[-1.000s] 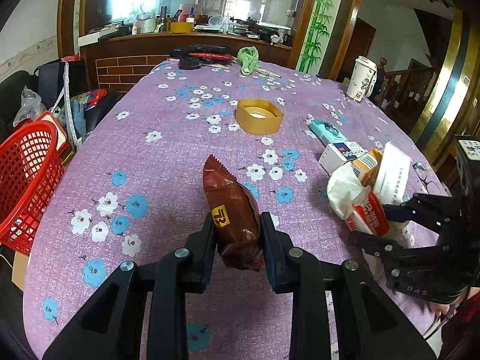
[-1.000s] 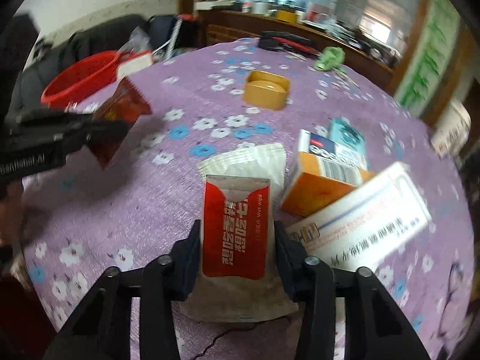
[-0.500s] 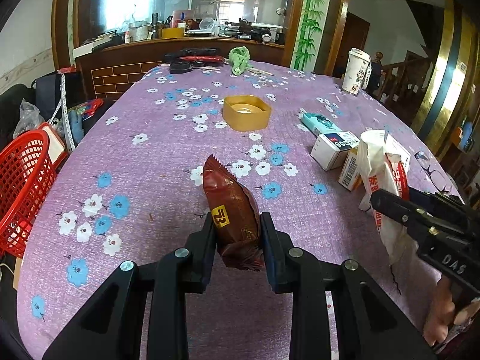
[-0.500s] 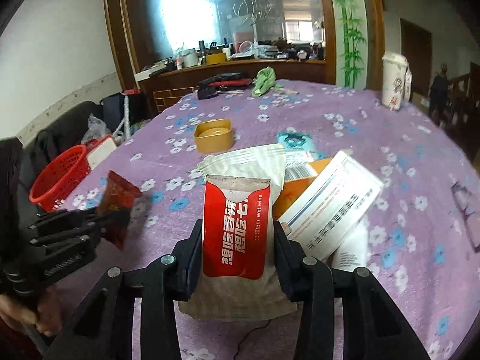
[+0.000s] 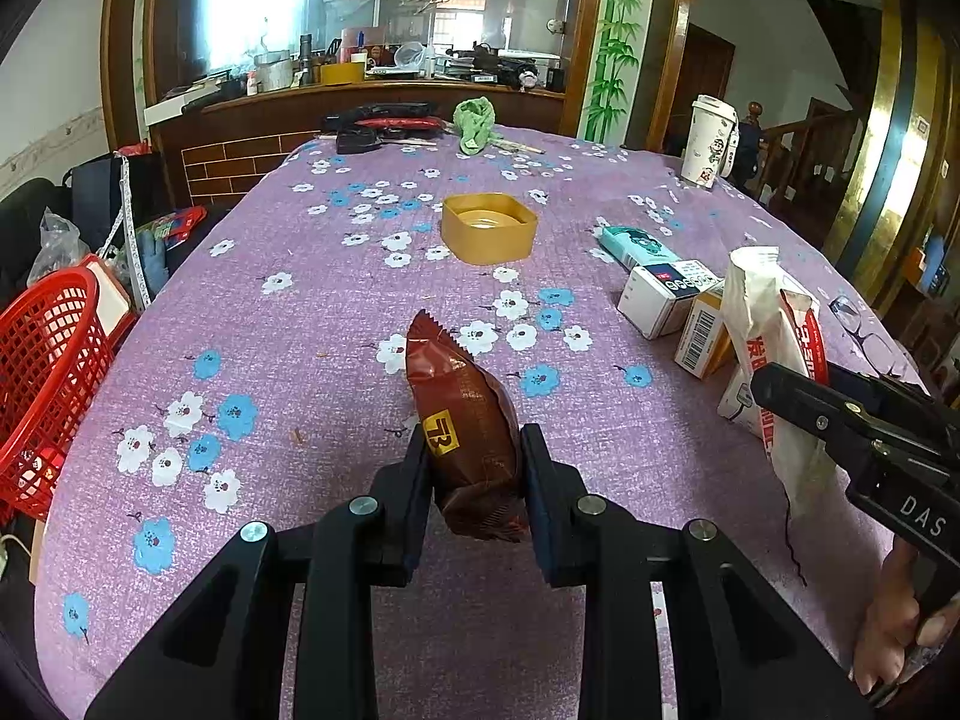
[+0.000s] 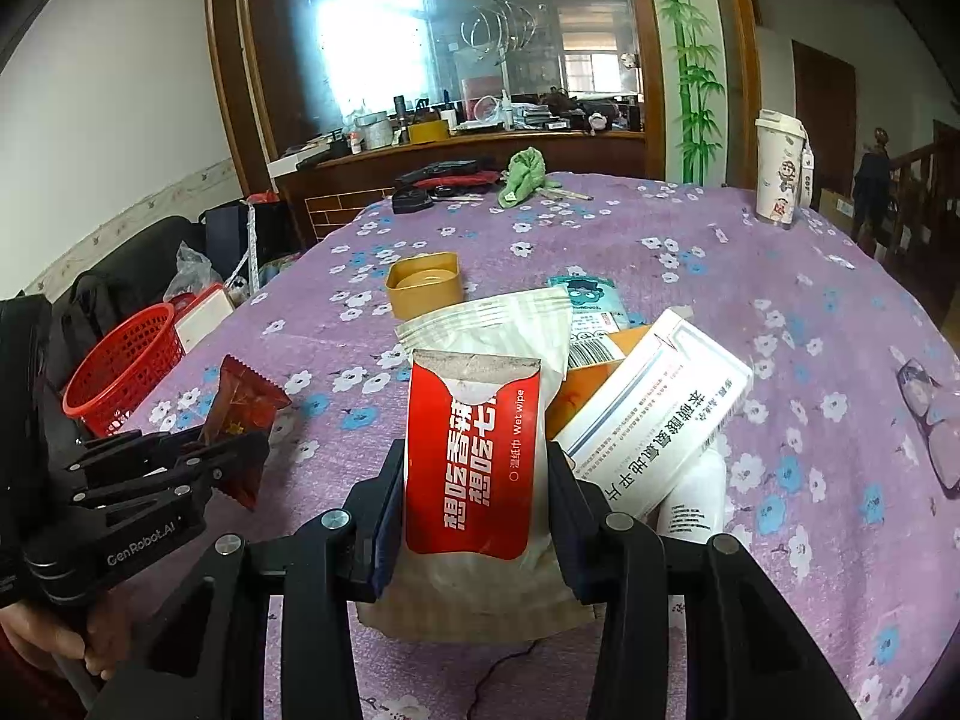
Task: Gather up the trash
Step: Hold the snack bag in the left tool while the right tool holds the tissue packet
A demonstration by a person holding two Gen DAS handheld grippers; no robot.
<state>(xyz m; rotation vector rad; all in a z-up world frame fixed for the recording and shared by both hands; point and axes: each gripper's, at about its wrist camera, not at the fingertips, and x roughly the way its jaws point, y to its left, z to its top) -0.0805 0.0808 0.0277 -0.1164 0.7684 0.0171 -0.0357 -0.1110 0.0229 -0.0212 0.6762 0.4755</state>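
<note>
My left gripper is shut on a brown snack wrapper, held upright above the purple flowered tablecloth. In the right wrist view the same wrapper shows at the left in the left gripper. My right gripper is shut on a red and white wet wipe pack, lifted off the cloth; from the left wrist view the pack stands at the right, pinched by the right gripper. A red mesh basket stands off the table's left edge, also visible as a basket in the right wrist view.
On the cloth lie a yellow tub, a teal carton, a white box, an orange box and a long white medicine box. A paper cup, a green rag and glasses sit further out.
The right gripper rolled upright and rose a little with the wipe pack, lifting it off the boxes. The left gripper kept still with the wrapper.
</note>
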